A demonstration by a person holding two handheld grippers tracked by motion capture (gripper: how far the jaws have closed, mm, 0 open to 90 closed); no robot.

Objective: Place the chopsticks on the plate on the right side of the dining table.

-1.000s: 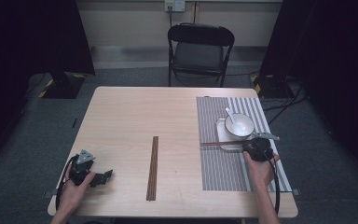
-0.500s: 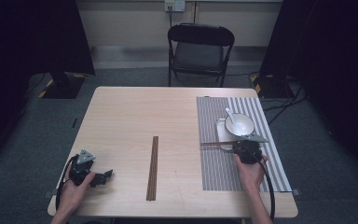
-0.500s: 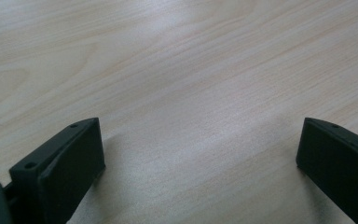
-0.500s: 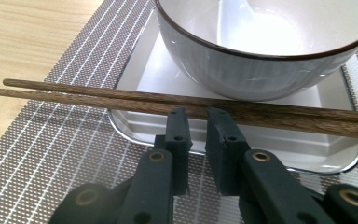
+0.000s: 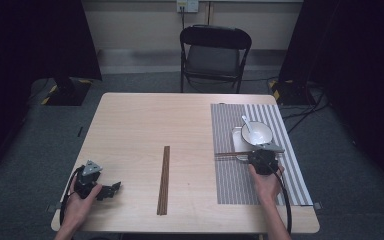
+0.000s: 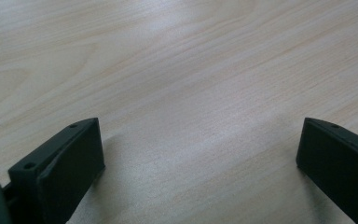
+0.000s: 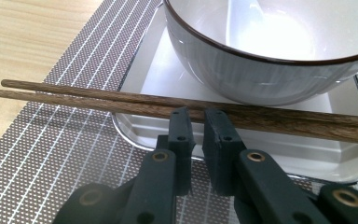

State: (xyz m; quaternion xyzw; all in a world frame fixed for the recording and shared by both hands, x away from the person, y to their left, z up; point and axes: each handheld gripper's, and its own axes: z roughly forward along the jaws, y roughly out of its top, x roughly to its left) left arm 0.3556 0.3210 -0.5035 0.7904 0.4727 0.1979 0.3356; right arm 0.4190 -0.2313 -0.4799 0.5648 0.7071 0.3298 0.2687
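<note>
A pair of dark wooden chopsticks [image 7: 121, 100] lies across the front rim of a square white plate [image 7: 154, 74] on the striped placemat [image 7: 51, 140]. On the plate stands a white bowl [image 7: 270, 51] with a brown rim; a white spoon [image 5: 246, 122] leans in it. My right gripper [image 7: 195, 116] is shut with a thin slit between its jaws, and its tips meet the near chopstick from below. A second chopstick pair [image 5: 164, 180] lies lengthwise at the table's middle. My left gripper [image 5: 112, 189] rests open on bare wood near the front left corner, jaws wide apart [image 6: 198, 149].
The placemat [image 5: 240, 180] covers the table's right side, with the bowl [image 5: 256, 132] and plate [image 5: 237, 142] at its middle. A black folding chair [image 5: 215, 50] stands behind the far edge. Cables trail from both grippers over the front edge.
My right gripper has slid left along the plate's front, from the plate's right end to its middle. The chopsticks and the left gripper have stayed put.
</note>
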